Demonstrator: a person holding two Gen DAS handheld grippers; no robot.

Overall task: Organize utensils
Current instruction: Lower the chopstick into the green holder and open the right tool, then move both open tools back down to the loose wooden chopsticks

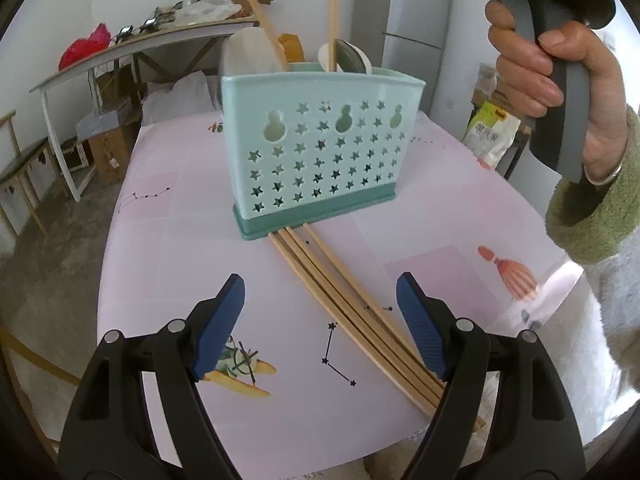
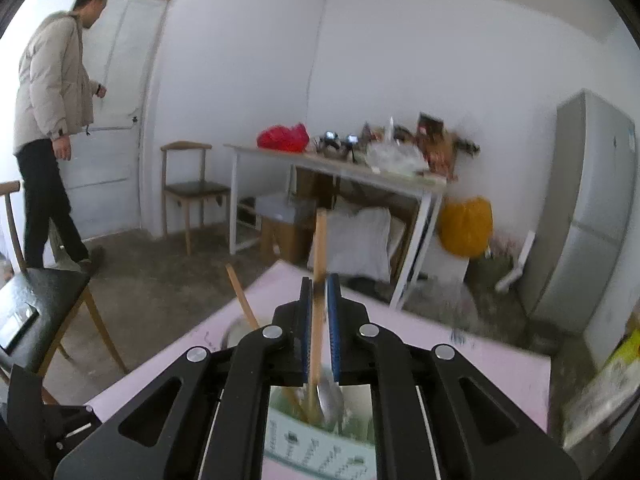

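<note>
A mint-green utensil holder (image 1: 320,148) with star cut-outs stands on the pink table (image 1: 180,248). Two chopsticks (image 1: 262,16) and a metal spoon (image 1: 352,58) stick out of it. Several wooden chopsticks (image 1: 340,292) lie on the table, running from the holder's base under my left gripper's right finger. My left gripper (image 1: 320,284) hangs open low over them, touching nothing. My right gripper (image 2: 320,280) is above the holder (image 2: 320,440), its narrow jaws around an upright chopstick (image 2: 319,248) whose lower end stands in the holder beside the spoon (image 2: 330,400); a thin gap shows at the right pad.
A hand in a green sleeve (image 1: 560,80) holds the right gripper's handle above the holder's right side. Beyond the table are a cluttered white desk (image 2: 340,168), wooden chairs (image 2: 188,188), a fridge (image 2: 588,208), and a person (image 2: 52,120) walking at the door.
</note>
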